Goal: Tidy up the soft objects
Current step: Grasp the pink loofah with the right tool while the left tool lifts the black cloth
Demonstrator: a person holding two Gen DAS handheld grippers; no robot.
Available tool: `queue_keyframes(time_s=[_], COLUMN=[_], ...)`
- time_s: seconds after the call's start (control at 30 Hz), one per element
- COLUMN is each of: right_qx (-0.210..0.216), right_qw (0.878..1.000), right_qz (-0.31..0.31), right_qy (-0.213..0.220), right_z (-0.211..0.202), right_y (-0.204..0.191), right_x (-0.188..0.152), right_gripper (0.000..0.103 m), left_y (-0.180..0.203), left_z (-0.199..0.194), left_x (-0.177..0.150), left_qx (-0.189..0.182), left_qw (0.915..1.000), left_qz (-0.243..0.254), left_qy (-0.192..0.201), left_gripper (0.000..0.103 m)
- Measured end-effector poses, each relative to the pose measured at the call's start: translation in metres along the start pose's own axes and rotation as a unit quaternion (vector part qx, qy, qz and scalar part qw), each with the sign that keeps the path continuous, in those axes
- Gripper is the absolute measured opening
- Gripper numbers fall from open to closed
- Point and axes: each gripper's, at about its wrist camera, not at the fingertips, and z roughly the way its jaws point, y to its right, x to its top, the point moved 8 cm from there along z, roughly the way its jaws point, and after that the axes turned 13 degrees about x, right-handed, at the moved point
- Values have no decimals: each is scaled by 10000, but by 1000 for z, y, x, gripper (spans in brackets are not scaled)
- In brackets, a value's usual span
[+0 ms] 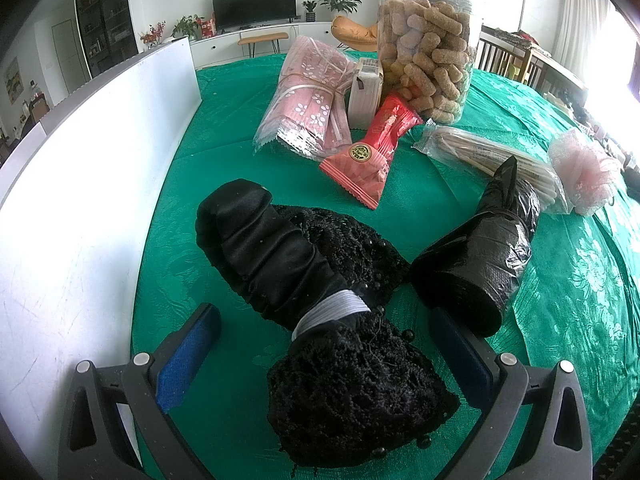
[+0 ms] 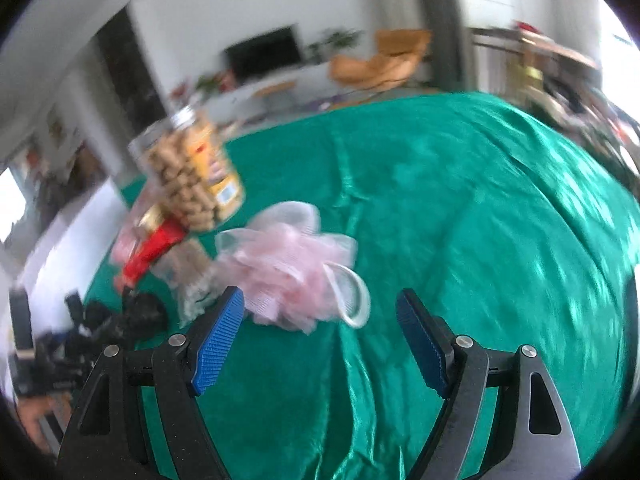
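Note:
A black lace and satin hair bow (image 1: 316, 304) lies on the green tablecloth (image 1: 224, 168), with its near lace end between the fingers of my left gripper (image 1: 324, 320). That gripper is open and its blue pads (image 1: 180, 364) stand apart from the fabric. A pink mesh bath puff (image 2: 288, 264) with a white loop lies just beyond my right gripper (image 2: 320, 304), which is open and holds nothing. The puff (image 1: 584, 172) also shows at the right edge of the left wrist view. The right wrist view is blurred.
A roll of black bags (image 1: 480, 256) lies right of the bow. Behind it are a red snack packet (image 1: 372, 148), a pink floral packet (image 1: 308, 96), a small box (image 1: 364, 92), a packet of sticks (image 1: 492, 156) and a clear jar of snacks (image 1: 428, 48). A white board (image 1: 80, 184) borders the left.

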Motion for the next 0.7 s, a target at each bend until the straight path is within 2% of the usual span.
queue_keyframes(time_s=[0.1, 0.17, 0.2, 0.23, 0.27, 0.3, 0.33, 0.37, 0.43, 0.53, 0.63, 0.7], right_qx=[-241, -352, -338, -312, -368, -442, -434, -406, -388, -56, 431, 896], right_qw=[9958, 9893, 9874, 9858, 9841, 9830, 9834, 9840, 9860, 9931, 9946, 9914], right_qz=[-597, -875, -893, -864, -823, -761, -675, -631, -539, -324, -491, -681], right_qy=[-652, -1116, -1263, -1406, -1529, -1613, -1624, -1613, -1531, -1127, -800, -667], right_z=[30, 54, 62, 69, 73, 74, 73, 69, 56, 23, -6, -19], right_y=[-8, -8, -9, -9, -9, -7, -9, -10, -13, -31, -79, -127], right_x=[12, 13, 11, 10, 8, 6, 5, 4, 7, 28, 56, 73], right_gripper=[83, 82, 79, 57, 28, 15, 15, 15, 15, 15, 15, 15], left_y=[2, 0, -1, -3, -5, -5, -5, -6, -9, -14, -31, -53], left_z=[-5, -16, -20, -22, -22, -22, -19, -17, -23, -51, -91, -116], left_x=[-3, -2, -1, 0, 1, 1, 1, 0, 3, 12, 26, 38], left_qx=[-184, -479, -556, -596, -619, -652, -707, -754, -962, -1290, -1603, -1653], left_qw=[9990, 9981, 9977, 9975, 9974, 9972, 9967, 9959, 9932, 9875, 9792, 9753], left_qz=[85, -84, -144, -177, -184, -187, -202, -287, -574, -908, -1214, -1379], left_qy=[-402, -381, -353, -335, -320, -317, -354, -405, -307, -32, 273, 492], left_gripper=[103, 103, 103, 101, 92, 70, 50, 39, 37, 37, 37, 37])
